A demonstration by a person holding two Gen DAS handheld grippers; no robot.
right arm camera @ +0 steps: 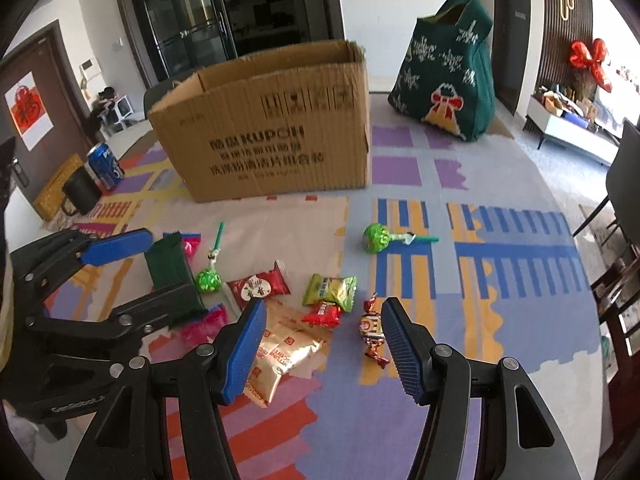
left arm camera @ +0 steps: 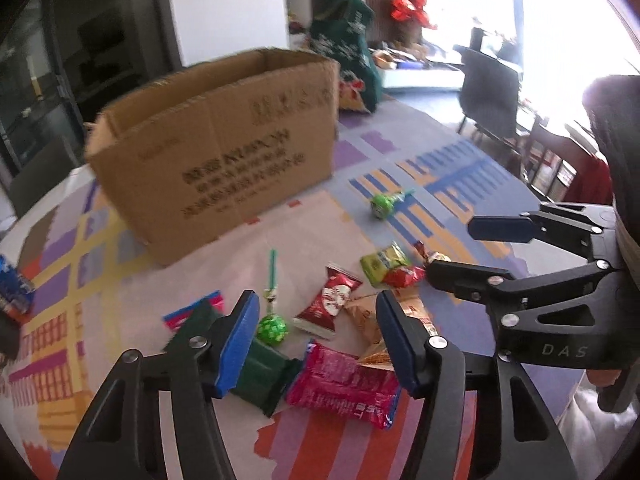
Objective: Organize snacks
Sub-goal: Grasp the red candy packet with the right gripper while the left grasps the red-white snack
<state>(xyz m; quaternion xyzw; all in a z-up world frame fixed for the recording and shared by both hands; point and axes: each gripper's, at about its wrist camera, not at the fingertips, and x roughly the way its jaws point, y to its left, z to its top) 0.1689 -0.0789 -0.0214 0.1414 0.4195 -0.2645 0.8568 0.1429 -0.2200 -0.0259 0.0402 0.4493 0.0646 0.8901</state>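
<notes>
An open cardboard box (left arm camera: 224, 148) (right arm camera: 276, 120) stands on the patterned tablecloth. In front of it lie several snacks: a pink packet (left arm camera: 344, 388), a dark green packet (left arm camera: 264, 376) (right arm camera: 170, 276), a small green lollipop (left arm camera: 273, 328) (right arm camera: 208, 280), a red-and-white packet (left arm camera: 330, 302) (right arm camera: 258, 286), a gold packet (right arm camera: 284, 356), a lime packet (right arm camera: 330, 290), a small red packet (right arm camera: 322, 314), a foil candy (right arm camera: 372, 330), and a bigger green lollipop (left arm camera: 380, 205) (right arm camera: 378, 237) farther off. My left gripper (left arm camera: 316, 344) is open above the pink and green packets. My right gripper (right arm camera: 324, 348) is open above the gold packet and candy.
A green knitted bag (right arm camera: 448, 68) stands behind the box to the right. A blue soda can (right arm camera: 105, 166) and a black mug (right arm camera: 82, 196) stand at the left, beside a yellow box (right arm camera: 56, 184). Dark chairs (left arm camera: 488, 92) stand past the table's right edge.
</notes>
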